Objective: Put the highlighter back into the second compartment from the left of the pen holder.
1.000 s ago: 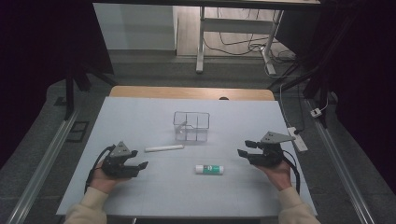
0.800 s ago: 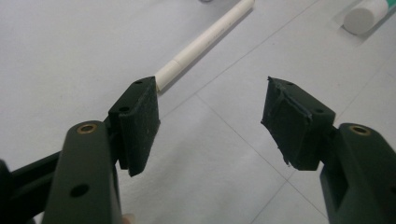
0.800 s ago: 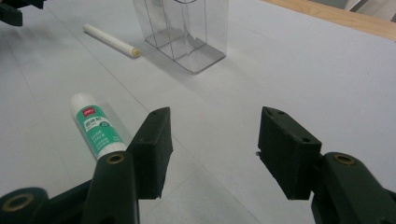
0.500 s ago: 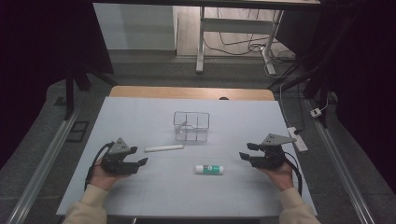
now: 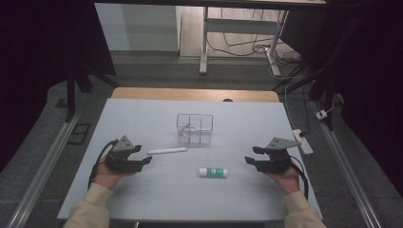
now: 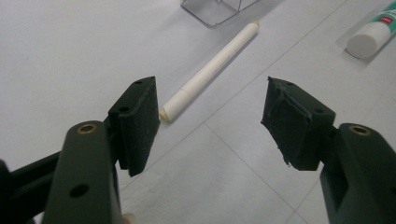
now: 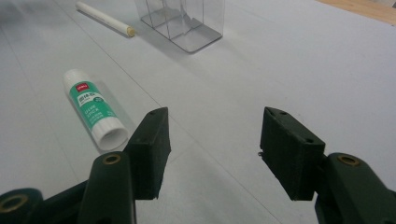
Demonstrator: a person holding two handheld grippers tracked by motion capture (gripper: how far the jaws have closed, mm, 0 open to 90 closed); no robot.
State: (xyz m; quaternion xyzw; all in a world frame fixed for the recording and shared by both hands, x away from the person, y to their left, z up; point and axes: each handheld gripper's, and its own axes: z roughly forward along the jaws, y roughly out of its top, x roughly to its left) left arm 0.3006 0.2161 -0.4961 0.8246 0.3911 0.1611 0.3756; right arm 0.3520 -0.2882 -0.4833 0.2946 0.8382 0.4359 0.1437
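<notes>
In the high view, the left gripper (image 5: 144,159) rests low at the near left of the pale grey table top (image 5: 142,118), its jaws wide apart with nothing between them, pointing right toward the long white stick with cream ends (image 5: 167,150), which lies flat just beyond the tips and apart from them. The right gripper (image 5: 249,156) sits at the near right, jaws also spread wide and bare, pointing left toward the white glue stick with a green label (image 5: 213,172), which lies on its side near it but not touching. The clear plastic box with 4 compartments (image 5: 194,128) stands upright farther back, in the middle, just beyond the white stick.

In the left gripper view, the 2 black pads (image 6: 140,121) stand well apart. The white stick (image 6: 210,70) runs away from the left pad, its near end just beside that pad; whether they touch I cannot tell. The clear box's corner (image 6: 217,9) and the glue stick's cap end (image 6: 371,37) lie farther off.

In the right gripper view, the pads (image 7: 152,149) are wide, with bare table between them. The glue stick (image 7: 93,109) lies left of the left jaw, its open white end nearest. The clear box (image 7: 184,23) and the white stick (image 7: 105,17) lie far off.
</notes>
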